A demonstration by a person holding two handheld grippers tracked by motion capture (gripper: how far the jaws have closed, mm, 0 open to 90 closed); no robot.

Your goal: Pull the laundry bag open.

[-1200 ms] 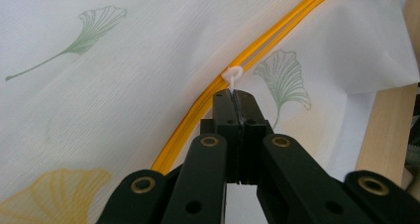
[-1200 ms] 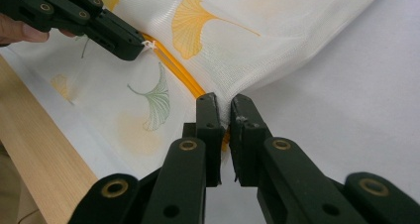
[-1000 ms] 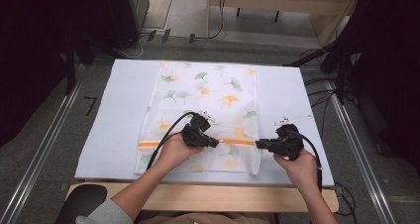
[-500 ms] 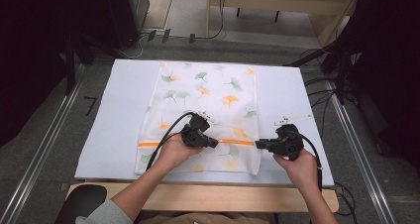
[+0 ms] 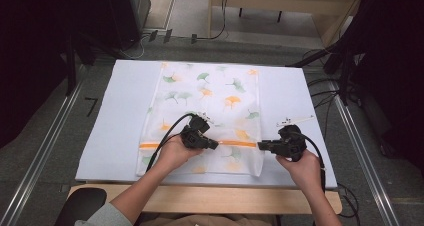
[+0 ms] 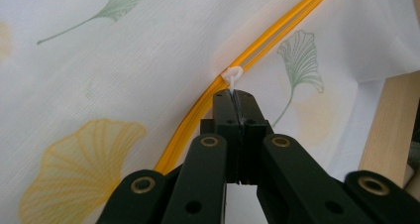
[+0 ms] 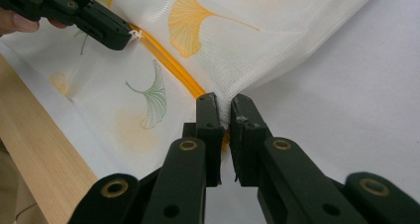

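White mesh bag (image 5: 210,101) with green and orange ginkgo leaves, orange zipper (image 6: 257,40), white pull (image 6: 232,76), black claws

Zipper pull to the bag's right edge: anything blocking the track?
Nothing visible. The left hand-held gripper pinches the white zipper pull; the orange zipper runs bare to the bag corner, which the right hand-held gripper clamps.

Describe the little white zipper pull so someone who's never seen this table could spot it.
Find the white mesh bag printed with ginkgo leaves on the table. An orange zipper crosses its near end. The zipper pull is the tiny white loop on that line, pinched in the left claw.
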